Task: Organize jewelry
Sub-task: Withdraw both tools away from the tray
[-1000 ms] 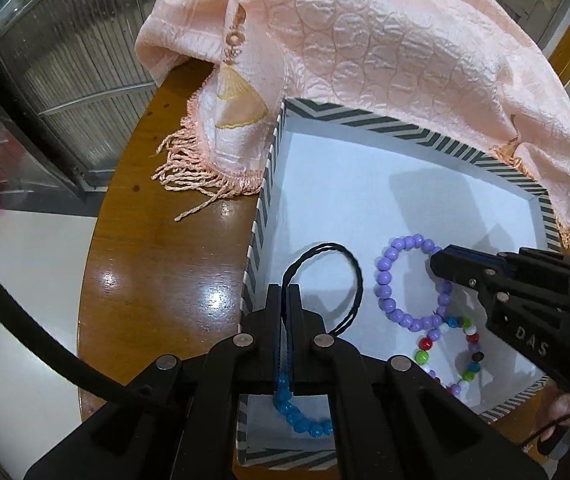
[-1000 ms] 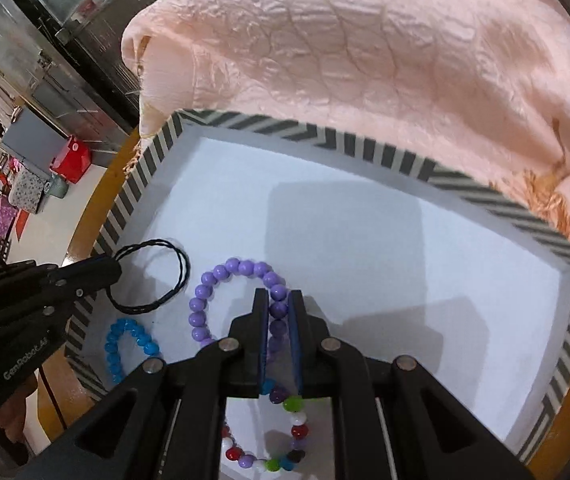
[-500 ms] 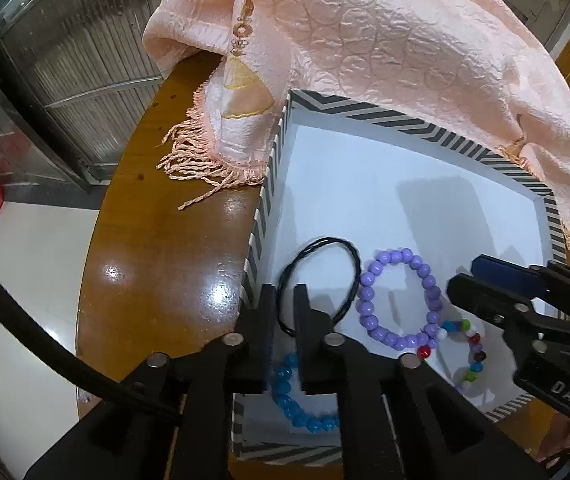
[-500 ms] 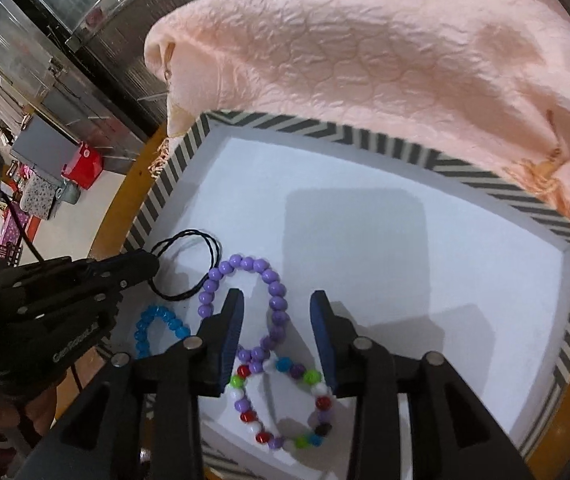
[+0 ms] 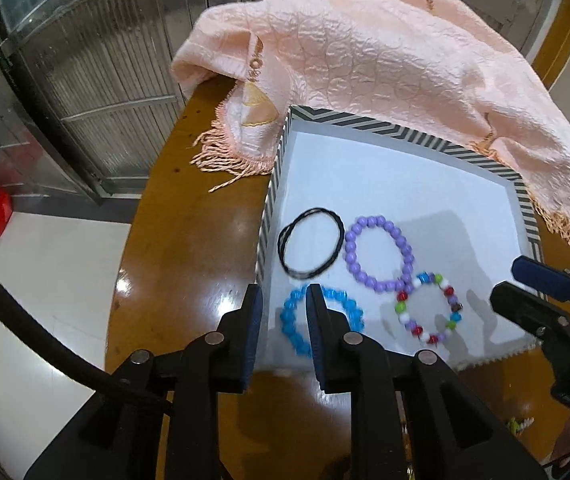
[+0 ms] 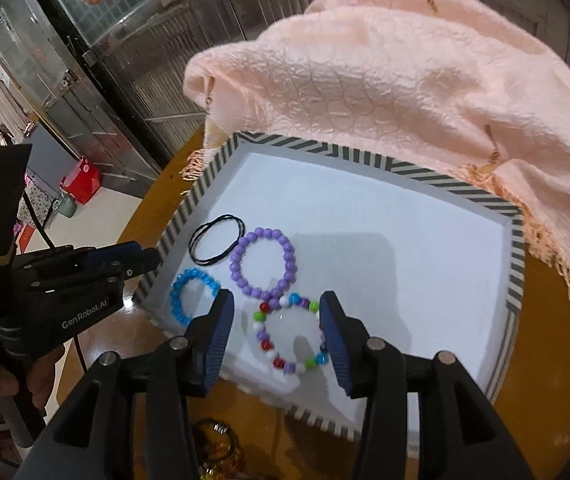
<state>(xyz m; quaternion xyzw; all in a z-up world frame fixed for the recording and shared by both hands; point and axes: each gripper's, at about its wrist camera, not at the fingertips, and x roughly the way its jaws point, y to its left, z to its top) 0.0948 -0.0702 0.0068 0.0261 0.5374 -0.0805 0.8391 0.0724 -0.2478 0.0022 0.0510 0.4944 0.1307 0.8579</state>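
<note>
Two grippers hang over the tray's near edge: left gripper and right gripper, jaws just been opening, nothing between them, so prob. both let go on purpose. Tray holds blue bracelet, multicolor bracelet, then purple bracelet w/ black cord. Pink cloth drapes far rim. Near-edge clutter: maybe more jewelry.

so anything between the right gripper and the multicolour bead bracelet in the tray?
Nothing visible. The right gripper is open above the multicolour bead bracelet, which lies bare on the striped tray. The purple bracelet touches only its far edge.
</note>
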